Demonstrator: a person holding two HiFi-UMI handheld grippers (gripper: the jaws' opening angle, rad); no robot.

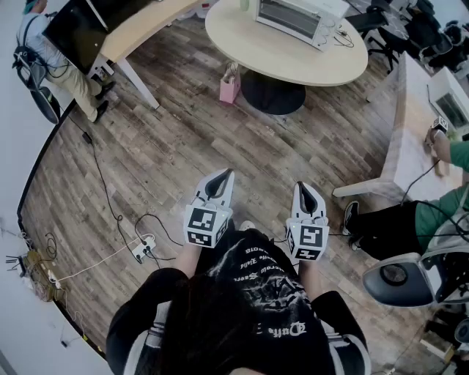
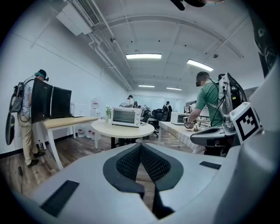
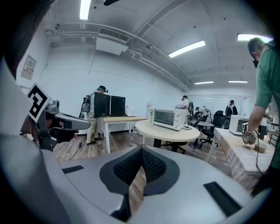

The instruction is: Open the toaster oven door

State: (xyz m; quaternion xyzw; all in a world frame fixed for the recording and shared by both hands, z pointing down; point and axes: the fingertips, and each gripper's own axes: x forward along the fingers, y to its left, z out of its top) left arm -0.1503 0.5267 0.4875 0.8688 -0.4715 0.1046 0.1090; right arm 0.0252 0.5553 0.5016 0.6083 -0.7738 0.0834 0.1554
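A white toaster oven [image 1: 299, 17] stands on the round beige table [image 1: 293, 55] far ahead, with its glass door shut. It also shows small in the left gripper view as the toaster oven [image 2: 126, 117] and in the right gripper view as the toaster oven [image 3: 168, 118]. My left gripper [image 1: 227, 173] and right gripper [image 1: 303, 186] are held side by side over the wooden floor, well short of the table. Both have their tips together with nothing between them; the left gripper [image 2: 141, 145] and right gripper [image 3: 141, 149] point toward the table.
A pink bag [image 1: 229, 86] stands at the table's black base [image 1: 272, 94]. A desk [image 1: 135, 29] with a person [image 1: 58, 62] beside it is at the left. Another person [image 1: 410, 212] sits at the long table [image 1: 418, 124] on the right. A power strip and cables [image 1: 139, 247] lie on the floor.
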